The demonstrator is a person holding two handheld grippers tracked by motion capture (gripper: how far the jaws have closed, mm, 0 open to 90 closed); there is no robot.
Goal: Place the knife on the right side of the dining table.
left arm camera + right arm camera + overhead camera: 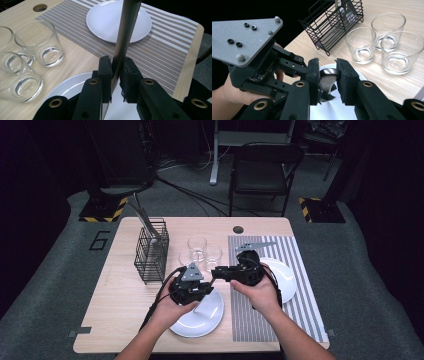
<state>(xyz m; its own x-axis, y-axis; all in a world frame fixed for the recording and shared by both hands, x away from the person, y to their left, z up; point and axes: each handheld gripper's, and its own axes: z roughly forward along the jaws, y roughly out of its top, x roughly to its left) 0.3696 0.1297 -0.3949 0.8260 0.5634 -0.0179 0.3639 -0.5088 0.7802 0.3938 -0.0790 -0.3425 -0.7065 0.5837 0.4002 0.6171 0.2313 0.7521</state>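
A steel knife stands up between the jaws of my left gripper, above a white plate. The left pads flank its blade, and a thin dark gap shows on one side. My right gripper is shut on the knife's rounded handle end. In the high view both grippers meet over the table's middle, the left gripper above the near plate and the right gripper pointing left at it.
Three empty glasses stand behind the grippers. Left of them is a black wire cutlery basket with utensils in it. A second white plate lies on the striped placemat at the right. A chair stands beyond the table.
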